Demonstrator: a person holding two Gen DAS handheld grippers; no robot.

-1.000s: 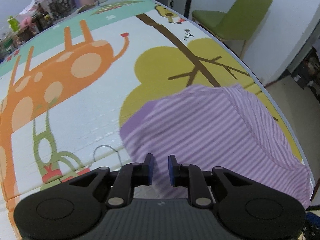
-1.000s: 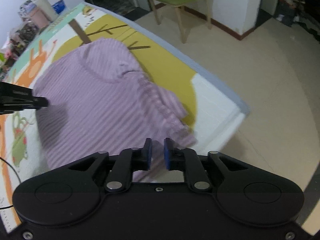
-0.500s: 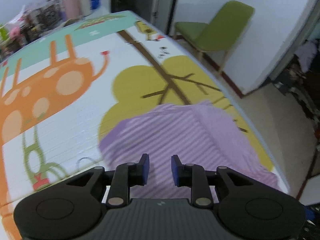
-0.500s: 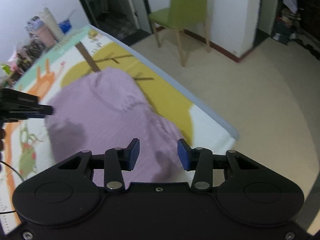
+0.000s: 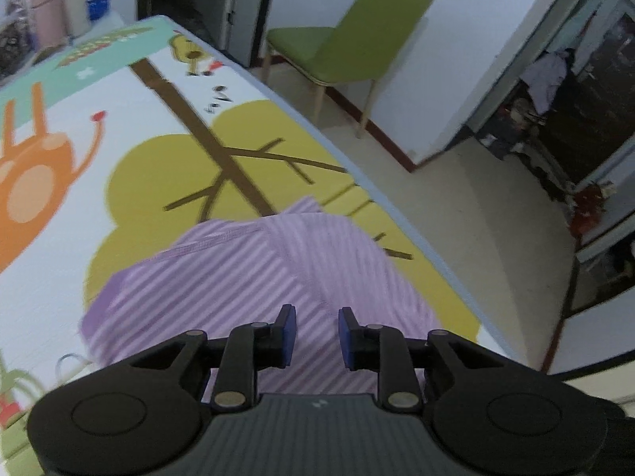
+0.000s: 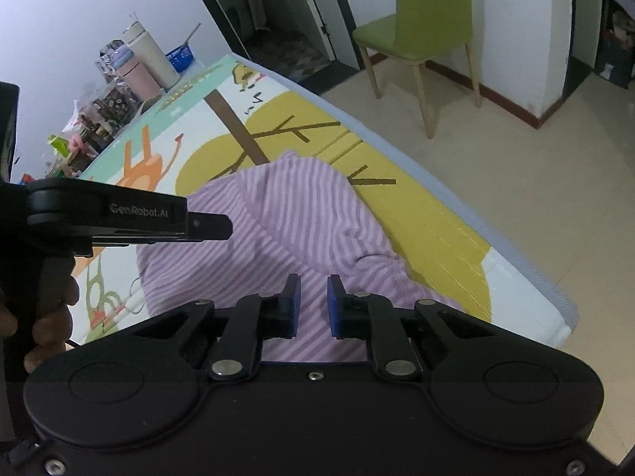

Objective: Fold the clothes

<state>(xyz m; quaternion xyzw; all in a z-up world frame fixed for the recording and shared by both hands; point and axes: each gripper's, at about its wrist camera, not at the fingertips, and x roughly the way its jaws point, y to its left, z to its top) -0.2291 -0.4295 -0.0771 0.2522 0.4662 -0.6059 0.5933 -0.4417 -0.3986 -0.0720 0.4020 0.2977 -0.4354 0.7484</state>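
Note:
A purple striped garment [image 5: 254, 277] lies bunched on the cartoon play mat [image 5: 158, 166], near the mat's right edge. My left gripper [image 5: 317, 333] hovers above its near part. Its jaws are closing, a gap still shows, and no cloth is pinched. In the right wrist view the garment [image 6: 285, 218] spreads across the mat [image 6: 436, 230]. My right gripper [image 6: 313, 301] hangs over its near hem, jaws closing with only a narrow gap and nothing pressed between the pads. The left gripper [image 6: 222, 227] reaches in from the left above the cloth, held by a hand [image 6: 51, 317].
A green chair [image 5: 349, 39] stands on the beige floor beyond the mat's right edge, also in the right wrist view as the chair [image 6: 420, 31]. Bottles and jars [image 6: 147, 63] crowd the far left end of the table. A thin cable loop [image 5: 71, 361] lies left of the garment.
Both grippers have pulled back and tilted up, so more room and chair show. The right jaws spread wide half a second ago and have narrowed again. The left gap widened slightly.

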